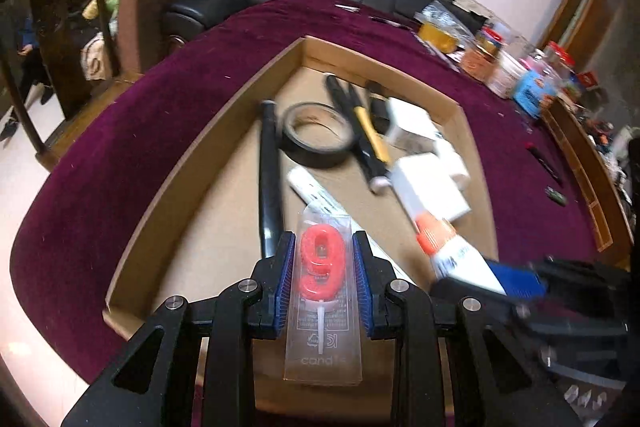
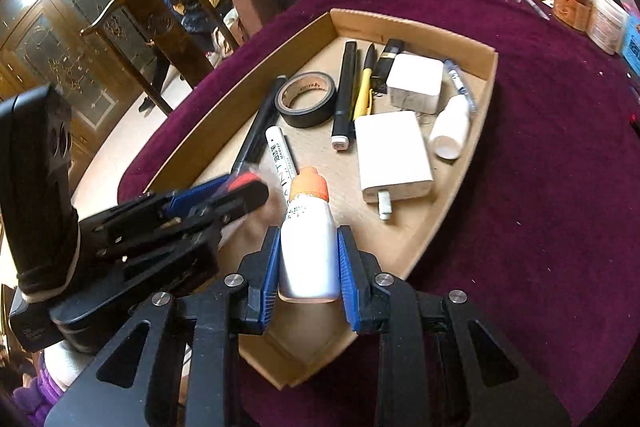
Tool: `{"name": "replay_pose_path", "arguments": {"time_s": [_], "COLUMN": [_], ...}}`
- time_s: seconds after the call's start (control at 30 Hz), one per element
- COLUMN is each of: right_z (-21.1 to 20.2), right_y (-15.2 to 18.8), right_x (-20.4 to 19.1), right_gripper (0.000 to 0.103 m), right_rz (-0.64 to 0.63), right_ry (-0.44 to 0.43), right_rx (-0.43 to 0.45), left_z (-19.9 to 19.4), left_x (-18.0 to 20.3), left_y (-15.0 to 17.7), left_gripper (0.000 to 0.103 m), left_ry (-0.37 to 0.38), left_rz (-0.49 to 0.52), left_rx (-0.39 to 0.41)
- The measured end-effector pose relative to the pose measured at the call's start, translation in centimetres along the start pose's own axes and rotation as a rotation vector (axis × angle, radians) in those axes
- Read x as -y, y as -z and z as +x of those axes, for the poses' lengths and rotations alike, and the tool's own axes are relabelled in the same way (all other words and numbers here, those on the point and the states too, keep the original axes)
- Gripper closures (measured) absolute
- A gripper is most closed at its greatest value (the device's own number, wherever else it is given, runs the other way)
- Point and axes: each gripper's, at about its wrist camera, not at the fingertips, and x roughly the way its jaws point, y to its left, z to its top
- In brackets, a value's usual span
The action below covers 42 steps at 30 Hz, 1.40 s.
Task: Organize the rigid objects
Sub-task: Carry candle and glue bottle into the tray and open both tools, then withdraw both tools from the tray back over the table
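The left gripper (image 1: 323,259) points steeply down over the near end of a shallow cardboard tray (image 1: 168,187), its blue pads closed on a clear flat pack holding a red number-nine candle (image 1: 323,263). The pack stands upright between the pads, its top reaching past the fingertips and its printed lower end hanging back toward the camera.

The right gripper (image 2: 309,251) is also angled steeply down over the tray's near corner, just beside the left one, which shows at the left of the right wrist view. Its pads are clamped on the sides of a white bottle with an orange cap (image 2: 308,239); the cap points away from the camera, toward the middle of the tray, and the bottle's base sits back between the fingers.

The tray rests on a surface covered in a dark red cloth (image 2: 540,187). Lying in it, ahead of both grippers, are a white marker (image 2: 280,159), a long black pen (image 2: 256,131), a roll of black tape (image 2: 307,99), a black marker with a white end (image 2: 345,95), a yellow pen (image 2: 364,83), two white boxes (image 2: 392,155), and a small white bottle (image 2: 451,129) against the far right wall. More jars and packets crowd the far right edge of the cloth.
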Motion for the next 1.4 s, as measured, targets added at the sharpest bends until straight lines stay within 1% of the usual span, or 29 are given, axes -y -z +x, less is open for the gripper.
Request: {"name": "replay_pose_path", "arguments": {"time_s": [0.07,0.13,0.23,0.27,0.3,0.33,0.37,0.4,0.47,0.57,0.67,0.83,0.97,1.07,1.2,1.3,1.4], "right_z": [0.6,1.2,1.9,2.1,2.2,2.5,2.6,2.6,2.5,1.9,0.5,-2.4,-4.4,-6.0,-7.5,-8.7,-10.4], "right_y": [-0.2,-0.5,-1.0,-1.1,-1.2,-1.2,-1.2,-1.1,-0.9,-0.5,0.0,1.3,2.1,2.9,4.0,5.1,6.4], "right_x": [-0.3,-0.5,-0.3,-0.2,-0.2,-0.2,-0.2,-0.3,-0.7,-1.2,-1.5,-0.9,1.0,3.5,8.0,12.0,15.5], "right_gripper": [0.078,0.078,0.078,0.078,0.078,0.078,0.078,0.078,0.078,0.077,0.077,0.077,0.074,0.071,0.071,0.071,0.071], "right_rz": [-0.017,-0.030,-0.045,-0.048,-0.052,-0.055,-0.057,-0.058,-0.067,-0.085,-0.113,-0.128,-0.094,-0.051,0.040,0.139,0.208], "right_ry": [0.025,0.045,0.067,0.070,0.074,0.082,0.090,0.092,0.082,0.075,0.073,0.093,0.097,0.116,0.144,0.152,0.179], "right_rx": [-0.007,-0.017,-0.023,-0.024,-0.024,-0.022,-0.014,-0.007,0.010,0.040,0.085,0.161,0.202,0.229,0.241,0.247,0.267], "left_z": [0.6,0.7,-0.1,-0.4,-1.0,-1.5,-2.1,-2.9,-4.1,-5.2,-6.0,-6.9,-7.3,-7.4,-7.3,-7.1,-6.6], "left_x": [-0.5,-0.8,-1.1,-1.2,-1.4,-1.5,-1.5,-1.5,-1.1,-0.1,0.9,3.1,5.1,6.2,8.1,9.8,11.3], "left_y": [-0.4,-0.6,-0.5,-0.4,-0.4,-0.4,-0.3,-0.2,-0.1,-0.2,-0.1,0.4,0.8,1.0,1.2,1.6,2.0], "left_gripper": [0.079,0.078,0.076,0.074,0.070,0.054,0.041,0.039,0.038,0.034,0.030,0.030,0.029,0.028,0.028,0.028,0.028], "left_ry": [-0.003,0.017,0.033,0.040,0.052,0.058,0.056,0.039,-0.001,-0.093,-0.147,-0.221,-0.244,-0.245,-0.238,-0.228,-0.205], "left_rz": [-0.018,-0.033,-0.041,-0.045,-0.055,-0.061,-0.068,-0.071,-0.055,-0.016,0.017,0.091,0.147,0.171,0.210,0.243,0.272], "left_rx": [-0.001,-0.001,0.013,0.017,0.025,0.036,0.053,0.080,0.121,0.163,0.200,0.255,0.273,0.273,0.266,0.258,0.237]}}
